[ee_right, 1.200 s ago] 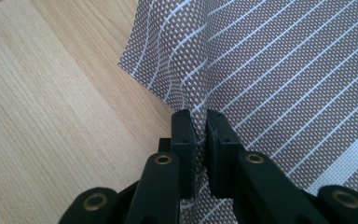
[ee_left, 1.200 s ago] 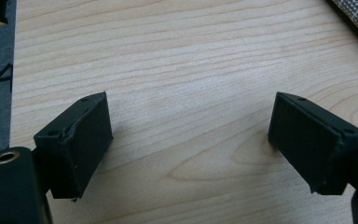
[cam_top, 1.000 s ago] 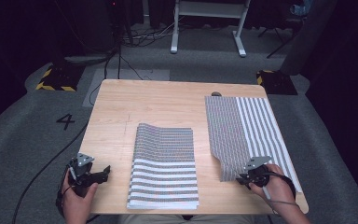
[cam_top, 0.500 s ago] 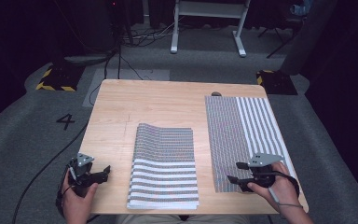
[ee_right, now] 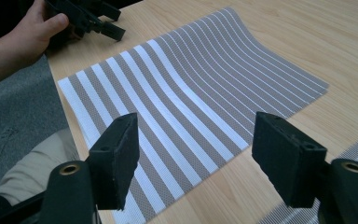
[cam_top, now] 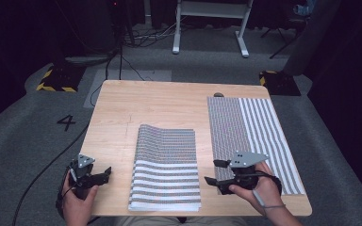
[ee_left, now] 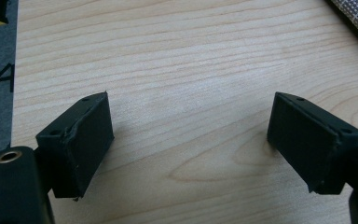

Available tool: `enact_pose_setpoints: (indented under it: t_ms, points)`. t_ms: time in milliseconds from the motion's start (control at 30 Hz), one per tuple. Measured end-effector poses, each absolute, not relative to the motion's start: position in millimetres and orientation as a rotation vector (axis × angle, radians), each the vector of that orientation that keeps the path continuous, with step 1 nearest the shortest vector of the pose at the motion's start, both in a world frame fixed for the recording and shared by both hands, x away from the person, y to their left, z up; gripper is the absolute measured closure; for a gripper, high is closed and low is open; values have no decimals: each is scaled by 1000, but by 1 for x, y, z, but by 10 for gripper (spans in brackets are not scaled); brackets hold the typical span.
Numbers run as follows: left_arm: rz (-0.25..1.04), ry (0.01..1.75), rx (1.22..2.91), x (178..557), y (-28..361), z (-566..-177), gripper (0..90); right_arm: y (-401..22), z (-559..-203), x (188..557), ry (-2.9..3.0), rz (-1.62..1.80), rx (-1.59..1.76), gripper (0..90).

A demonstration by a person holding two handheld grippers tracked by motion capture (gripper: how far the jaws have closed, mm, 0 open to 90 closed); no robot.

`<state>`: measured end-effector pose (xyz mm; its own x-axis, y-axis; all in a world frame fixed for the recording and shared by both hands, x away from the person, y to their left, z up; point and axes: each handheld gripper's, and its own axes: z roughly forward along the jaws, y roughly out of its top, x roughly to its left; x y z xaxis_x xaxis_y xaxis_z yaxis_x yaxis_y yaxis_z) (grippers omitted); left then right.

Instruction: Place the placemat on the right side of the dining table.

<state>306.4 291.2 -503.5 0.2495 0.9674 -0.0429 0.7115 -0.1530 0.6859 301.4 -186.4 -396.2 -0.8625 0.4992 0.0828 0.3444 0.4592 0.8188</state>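
A folded stack of grey-and-white striped mats [cam_top: 166, 167] lies at the table's front centre, its far end curving up. A single striped mat [cam_top: 252, 136] lies flat on the right side. My right gripper [cam_top: 212, 172] hovers between the two, pointing left at the stack [ee_right: 191, 93]. Its jaws are open and have just been opening, with nothing between them [ee_right: 196, 149]. My left gripper [cam_top: 104, 174] sits at the front left corner, open over bare wood [ee_left: 191, 140], a short way from the stack's left edge.
The wooden table [cam_top: 169, 106] has bare room across its far half and left side. A small dark object [cam_top: 218, 94] rests by the flat mat's far corner. Cables and a white frame stand on the grey floor beyond.
My right gripper let go at the flat mat's near edge, rose and swung left toward the folded stack, and its jaws opened wide. The left hand stayed put.
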Motion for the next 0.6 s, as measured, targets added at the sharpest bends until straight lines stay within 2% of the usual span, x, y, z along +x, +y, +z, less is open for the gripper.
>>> enact_pose_setpoints:
  t_ms: [333, 600]
  points:
    - [561, 1523, 1936, 307, 291, -504, 144, -137, -410, 301, 2563, 1380, 698, 302]
    - [559, 1522, 1936, 307, 291, -504, 142, -94, -437, 304, 2598, 1339, 619, 285]
